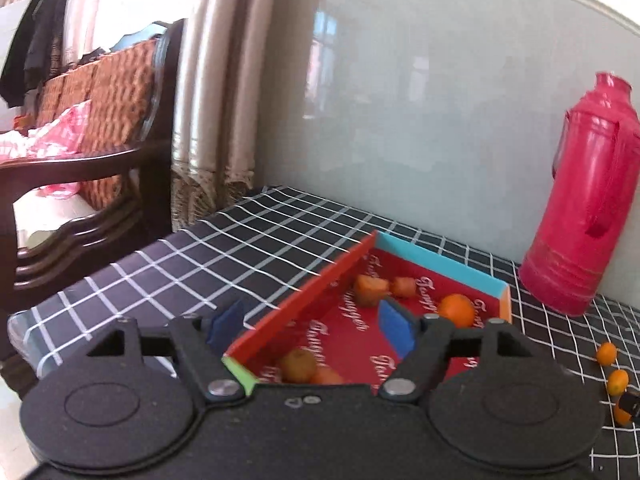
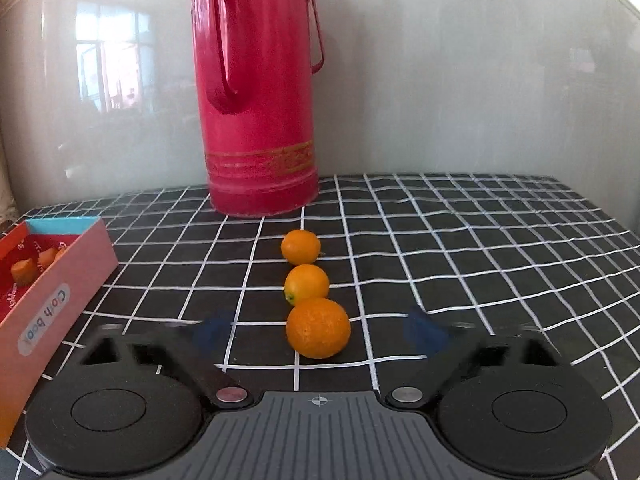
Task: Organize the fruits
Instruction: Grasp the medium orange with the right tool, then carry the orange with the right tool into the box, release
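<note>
A shallow red box (image 1: 304, 296) with a blue far wall holds several orange fruits, among them a round one (image 1: 457, 309). My left gripper (image 1: 312, 330) is open and straddles the box's left wall, one blue pad outside, one inside. In the right wrist view, three orange fruits lie in a row on the checked cloth: near (image 2: 318, 328), middle (image 2: 306, 283), far (image 2: 301, 246). My right gripper (image 2: 320, 330) is open, its blurred blue pads on either side of the near fruit. The box (image 2: 52, 300) sits at the left there.
A tall pink thermos (image 2: 260, 92) stands at the back by the wall, just behind the fruit row; it also shows in the left wrist view (image 1: 588, 208). The black checked cloth (image 2: 480, 260) covers the table. A wooden sofa (image 1: 88, 140) stands beyond the table's left edge.
</note>
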A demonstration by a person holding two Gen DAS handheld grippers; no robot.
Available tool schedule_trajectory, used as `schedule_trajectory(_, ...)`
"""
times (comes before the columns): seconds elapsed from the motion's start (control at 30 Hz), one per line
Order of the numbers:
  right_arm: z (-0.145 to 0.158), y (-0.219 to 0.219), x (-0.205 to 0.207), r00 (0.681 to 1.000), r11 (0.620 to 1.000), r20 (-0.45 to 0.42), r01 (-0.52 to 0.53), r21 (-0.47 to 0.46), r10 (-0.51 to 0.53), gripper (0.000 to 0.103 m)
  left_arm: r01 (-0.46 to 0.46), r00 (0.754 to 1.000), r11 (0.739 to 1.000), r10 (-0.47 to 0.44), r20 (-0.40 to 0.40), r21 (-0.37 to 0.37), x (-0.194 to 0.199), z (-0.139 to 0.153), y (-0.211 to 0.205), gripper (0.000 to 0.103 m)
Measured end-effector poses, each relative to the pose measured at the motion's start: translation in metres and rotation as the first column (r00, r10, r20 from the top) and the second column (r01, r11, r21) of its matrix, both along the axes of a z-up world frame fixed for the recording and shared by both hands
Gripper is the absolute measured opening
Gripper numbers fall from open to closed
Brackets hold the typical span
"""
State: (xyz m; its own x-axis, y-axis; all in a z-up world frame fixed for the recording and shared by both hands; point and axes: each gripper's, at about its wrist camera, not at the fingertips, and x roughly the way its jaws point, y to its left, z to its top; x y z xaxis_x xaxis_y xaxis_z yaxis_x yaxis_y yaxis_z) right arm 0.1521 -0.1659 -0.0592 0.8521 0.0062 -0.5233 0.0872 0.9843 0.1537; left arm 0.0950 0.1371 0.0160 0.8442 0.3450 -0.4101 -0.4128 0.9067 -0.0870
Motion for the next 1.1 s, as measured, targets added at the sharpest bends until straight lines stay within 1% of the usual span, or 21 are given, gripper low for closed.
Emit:
schedule_trajectory(0.1, -0.007, -0.001, 0.008, 0.999, 1.0, -0.041, 0.006, 0.022, -0.005, 0.067, -0.019, 1.0, 1.0, 0.019, 0.014, -0.001, -0.013, 0.002, 0.01, 0.069)
schedule_trajectory(0.17, -0.01, 0.0, 0.01, 0.999, 1.0, -0.053, 0.001, 0.014, -0.001, 0.055, -0.035, 0.999, 0.999, 0.035, 0.021, 0.002, -0.022, 0.002, 0.016, 0.071)
schedule_trajectory(0.2, -0.011, 0.001, 0.012, 0.998, 1.0, -0.065, -0.003, 0.009, 0.003, 0.04, -0.042, 0.999, 0.999, 0.042, 0.021, 0.0, -0.027, 0.002, 0.019, 0.072)
schedule_trajectory(0.33, -0.012, 0.006, 0.012, 0.998, 1.0, -0.061, -0.006, -0.018, 0.005, 0.038, -0.078, 0.997, 0.997, 0.078, 0.018, -0.023, -0.033, -0.001, 0.032, 0.074)
schedule_trajectory(0.43, -0.01, 0.014, 0.006, 0.999, 1.0, -0.039, -0.029, -0.004, 0.028, 0.038, -0.103, 0.995, 0.994, 0.103, 0.009, -0.041, -0.033, -0.004, 0.041, 0.074)
schedule_trajectory(0.53, 0.0, 0.028, -0.005, 0.996, 0.996, 0.024, -0.085, -0.007, 0.085, 0.038, -0.13, 0.991, 0.99, 0.13, -0.003, -0.063, -0.035, -0.008, 0.049, 0.074)
schedule_trajectory(0.63, 0.013, 0.044, -0.019, 0.98, 0.984, 0.104, -0.176, 0.032, 0.172, 0.038, -0.151, 0.988, 0.985, 0.152, 0.001, -0.084, -0.038, -0.01, 0.056, 0.074)
schedule_trajectory(0.73, 0.026, 0.065, -0.034, 0.939, 0.956, 0.202, -0.292, 0.04, 0.279, 0.038, -0.171, 0.985, 0.982, 0.173, 0.008, -0.081, -0.042, -0.01, 0.06, 0.074)
schedule_trajectory(0.8, 0.034, 0.081, -0.044, 0.9, 0.929, 0.256, -0.37, 0.023, 0.352, 0.038, -0.179, 0.983, 0.981, 0.181, 0.01, -0.072, -0.044, -0.011, 0.062, 0.075)
schedule_trajectory(0.87, 0.038, 0.095, -0.052, 0.863, 0.899, 0.286, -0.437, 0.014, 0.415, 0.038, -0.185, 0.983, 0.981, 0.186, 0.008, -0.064, -0.044, -0.011, 0.063, 0.075)
schedule_trajectory(0.9, 0.039, 0.103, -0.056, 0.844, 0.882, 0.293, -0.471, 0.006, 0.449, 0.038, -0.187, 0.982, 0.98, 0.188, 0.006, -0.061, -0.044, -0.011, 0.064, 0.075)
schedule_trajectory(0.97, 0.038, 0.119, -0.06, 0.817, 0.855, 0.289, -0.518, -0.014, 0.499, 0.038, -0.194, 0.981, 0.979, 0.194, 0.002, -0.057, -0.044, -0.012, 0.067, 0.075)
schedule_trajectory(1.0, 0.036, 0.127, -0.061, 0.806, 0.843, 0.28, -0.537, -0.026, 0.522, 0.038, -0.197, 0.98, 0.979, 0.197, 0.0, -0.056, -0.044, -0.012, 0.068, 0.075)
schedule_trajectory(1.1, 0.03, 0.147, -0.062, 0.786, 0.819, 0.25, -0.571, -0.056, 0.566, 0.038, -0.204, 0.979, 0.977, 0.204, -0.002, -0.057, -0.046, -0.012, 0.072, 0.075)
